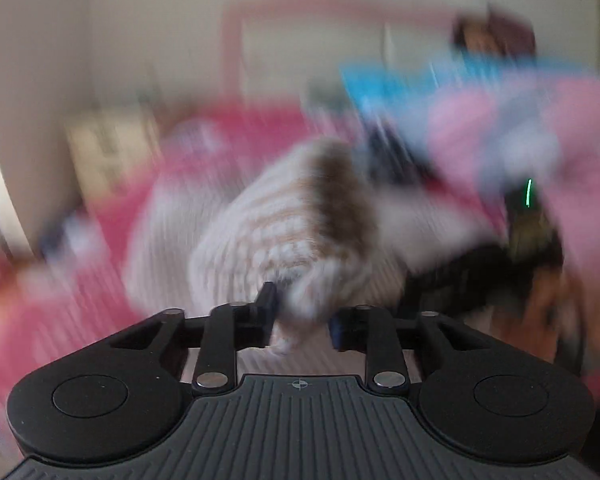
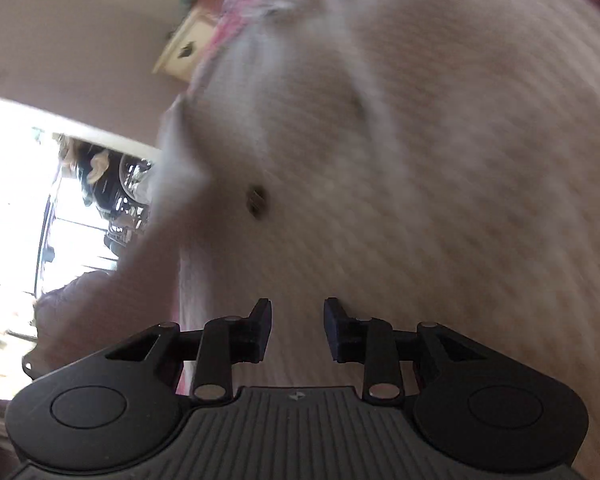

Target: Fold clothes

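Observation:
A white knit garment with tan stripes and a brown patch (image 1: 296,224) is bunched up over the pink bed, heavily blurred. Its lower end narrows down into my left gripper (image 1: 302,314), whose jaws are shut on the cloth, which fills the gap between them. In the right wrist view the same pale striped garment (image 2: 420,140) spreads across most of the picture, with a small dark spot (image 2: 256,200) on it. My right gripper (image 2: 298,328) hovers over this cloth, open, with nothing pinched between its fingers.
A pink bed cover (image 1: 112,208) lies under the garment. A person's pink sleeve (image 1: 580,184) and a blue cloth (image 1: 384,84) fill the right side, with a dark device showing a green light (image 1: 529,194). A cream nightstand (image 2: 188,46) and a bright window (image 2: 12,200) are on the left.

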Action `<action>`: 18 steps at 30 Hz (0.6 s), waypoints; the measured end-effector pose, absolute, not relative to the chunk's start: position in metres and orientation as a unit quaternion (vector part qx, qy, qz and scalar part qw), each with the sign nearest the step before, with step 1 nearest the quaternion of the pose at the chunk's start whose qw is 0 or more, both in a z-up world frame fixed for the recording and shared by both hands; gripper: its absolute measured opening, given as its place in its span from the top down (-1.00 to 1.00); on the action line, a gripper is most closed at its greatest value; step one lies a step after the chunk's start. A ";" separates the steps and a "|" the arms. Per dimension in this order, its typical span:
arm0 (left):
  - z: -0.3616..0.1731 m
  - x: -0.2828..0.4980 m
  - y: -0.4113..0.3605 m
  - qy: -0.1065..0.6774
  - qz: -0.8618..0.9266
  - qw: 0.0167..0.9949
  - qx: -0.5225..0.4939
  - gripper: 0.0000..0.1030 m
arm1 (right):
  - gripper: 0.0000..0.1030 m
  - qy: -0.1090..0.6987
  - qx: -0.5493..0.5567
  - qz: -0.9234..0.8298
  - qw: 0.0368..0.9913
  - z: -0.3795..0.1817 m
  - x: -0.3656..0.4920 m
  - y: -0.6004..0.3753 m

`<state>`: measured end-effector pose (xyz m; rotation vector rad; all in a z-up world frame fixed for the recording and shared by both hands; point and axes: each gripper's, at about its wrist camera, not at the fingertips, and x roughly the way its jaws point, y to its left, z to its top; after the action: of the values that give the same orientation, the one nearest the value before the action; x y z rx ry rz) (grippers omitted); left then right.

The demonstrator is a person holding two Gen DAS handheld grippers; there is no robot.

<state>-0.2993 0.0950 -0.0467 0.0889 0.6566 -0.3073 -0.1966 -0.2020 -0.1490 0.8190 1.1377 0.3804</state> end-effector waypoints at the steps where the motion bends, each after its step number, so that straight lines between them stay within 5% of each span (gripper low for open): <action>1: -0.063 -0.311 0.090 0.347 -0.154 0.924 0.046 0.46 | 0.38 0.520 0.373 0.172 0.749 -0.146 -0.206 -0.207; 8: -0.079 -0.350 0.109 0.386 -0.109 0.910 -0.100 0.15 | 0.14 0.521 0.291 0.203 0.776 -0.120 -0.200 -0.169; 18: -0.117 -0.292 0.133 0.477 -0.084 0.842 -0.240 0.11 | 0.15 0.563 0.217 0.191 0.774 -0.130 -0.193 -0.125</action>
<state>-0.2921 0.1325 -0.1170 -0.5065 1.0071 -0.1779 -0.1928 -0.1247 -0.1300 0.4700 1.2181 0.4145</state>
